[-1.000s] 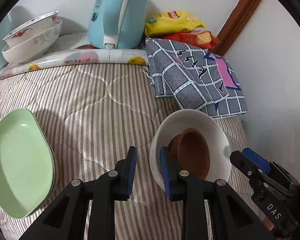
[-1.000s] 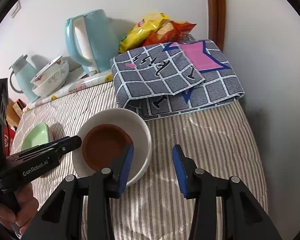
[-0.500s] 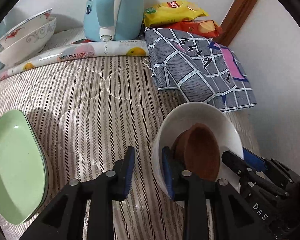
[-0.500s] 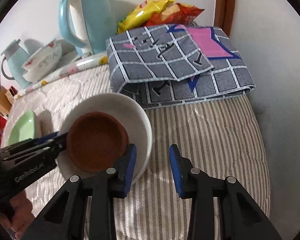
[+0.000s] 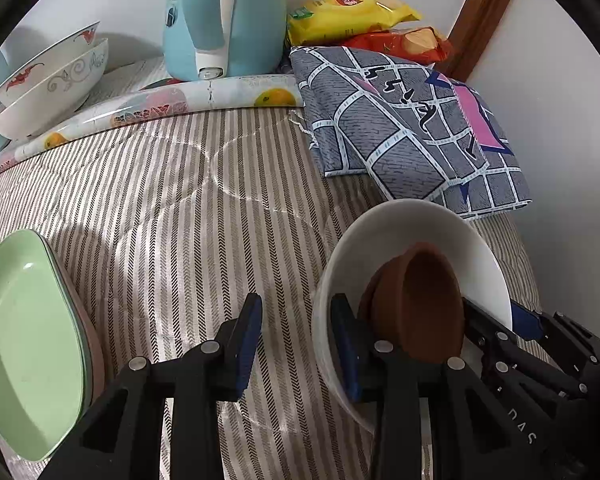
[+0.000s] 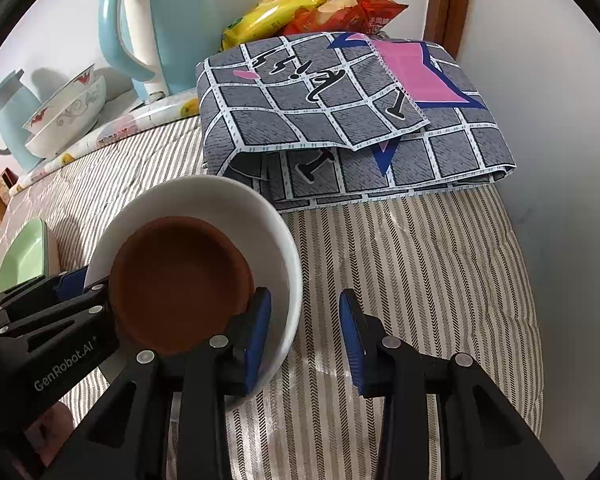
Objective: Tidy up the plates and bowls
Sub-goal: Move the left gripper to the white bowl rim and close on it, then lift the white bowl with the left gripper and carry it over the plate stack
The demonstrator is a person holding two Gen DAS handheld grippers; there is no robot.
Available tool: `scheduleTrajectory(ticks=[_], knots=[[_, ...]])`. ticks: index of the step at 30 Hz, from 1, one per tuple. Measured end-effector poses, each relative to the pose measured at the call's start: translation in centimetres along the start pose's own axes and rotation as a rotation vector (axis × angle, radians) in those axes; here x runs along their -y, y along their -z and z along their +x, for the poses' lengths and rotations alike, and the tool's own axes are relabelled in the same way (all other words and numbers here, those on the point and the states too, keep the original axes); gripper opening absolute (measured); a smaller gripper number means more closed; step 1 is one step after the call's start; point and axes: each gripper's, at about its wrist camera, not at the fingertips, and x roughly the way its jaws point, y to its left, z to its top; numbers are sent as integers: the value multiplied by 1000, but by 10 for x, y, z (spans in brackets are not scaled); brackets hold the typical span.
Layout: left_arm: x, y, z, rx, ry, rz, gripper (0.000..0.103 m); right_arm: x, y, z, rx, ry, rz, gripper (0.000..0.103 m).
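Observation:
A white bowl (image 5: 428,232) (image 6: 236,204) with a brown bowl (image 5: 424,304) (image 6: 180,284) nested inside sits on the striped quilt at the right. My left gripper (image 5: 296,336) straddles the white bowl's left rim, one finger inside, one outside, jaws apart. My right gripper (image 6: 304,332) straddles the right rim the same way, jaws apart. Stacked green plates (image 5: 28,344) (image 6: 22,254) lie at the left. Two patterned white bowls (image 5: 52,84) (image 6: 66,110) are stacked at the back left.
A light blue kettle (image 5: 224,16) (image 6: 156,24) stands at the back on a fruit-print mat (image 5: 148,108). A folded grey checked cloth (image 5: 412,128) (image 6: 340,120) and snack bags (image 5: 352,8) (image 6: 312,4) lie behind the bowls. A wall runs along the right.
Both grippers have closed in around the white bowl; each now has a finger inside its rim. The bowls appear closer and slightly tilted.

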Motion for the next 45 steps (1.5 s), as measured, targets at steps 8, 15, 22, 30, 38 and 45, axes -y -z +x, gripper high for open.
scheduleTrajectory(ticks=[8, 15, 22, 30, 38, 45], knots=[[-8, -6, 4, -27, 33, -13, 42, 4, -2, 2, -12, -27, 19, 40], [-14, -4, 5, -28, 61, -40, 45, 6, -1, 4, -5, -42, 44, 41], [-12, -2, 4, -34, 137, -64, 19, -1, 1, 2, 11, -47, 33, 31], [-6, -1, 3, -23, 131, -67, 12, -9, 4, -1, 34, -51, 32, 13], [-1, 5, -3, -9, 99, -63, 10, -5, 14, -7, 43, -47, 45, 12], [2, 15, -13, -9, 104, -64, 10, -2, 26, -17, 43, -54, 64, 12]])
